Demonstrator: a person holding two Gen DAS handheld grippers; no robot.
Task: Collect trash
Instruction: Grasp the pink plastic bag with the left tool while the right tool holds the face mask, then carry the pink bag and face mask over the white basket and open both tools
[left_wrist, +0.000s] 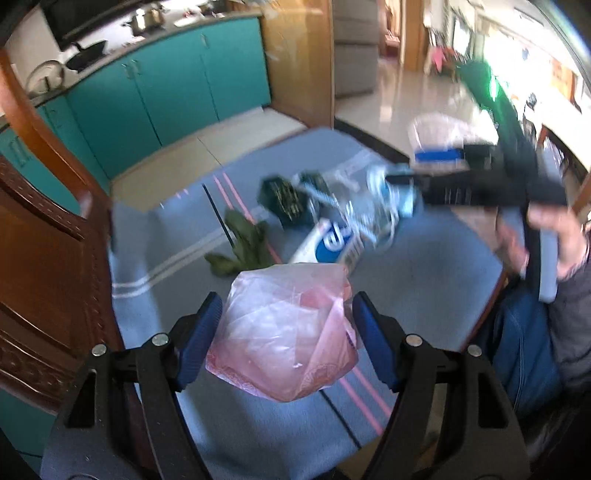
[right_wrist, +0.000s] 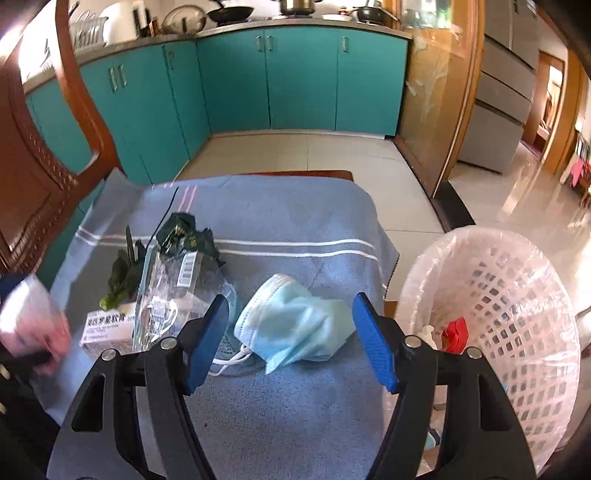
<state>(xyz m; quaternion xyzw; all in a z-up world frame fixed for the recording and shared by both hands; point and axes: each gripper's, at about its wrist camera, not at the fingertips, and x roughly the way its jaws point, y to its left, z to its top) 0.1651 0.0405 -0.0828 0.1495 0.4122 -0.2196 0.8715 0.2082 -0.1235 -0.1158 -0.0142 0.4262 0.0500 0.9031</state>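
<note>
I see the white mesh waste basket (right_wrist: 517, 314) beside the bench (right_wrist: 295, 406), lined with thin plastic and holding something red and some white scraps, hard to make out. On the blue cloth lie a pale blue face mask (right_wrist: 295, 328), a clear wrapper (right_wrist: 166, 295), a small box (right_wrist: 107, 328), a dark foil packet (right_wrist: 181, 229) and green leaves (right_wrist: 122, 273). My right hand-held gripper (right_wrist: 291, 339) stands wide around the mask, not pressing it. My left hand-held gripper (left_wrist: 288, 336) has a pink plastic bag (left_wrist: 284, 332) between its jaws, apparently gripped.

A home kitchen. Teal cabinets (right_wrist: 236, 81) line the wall at twelve o'clock. Pans (right_wrist: 229, 13) sit on the counter (right_wrist: 207, 31).
</note>
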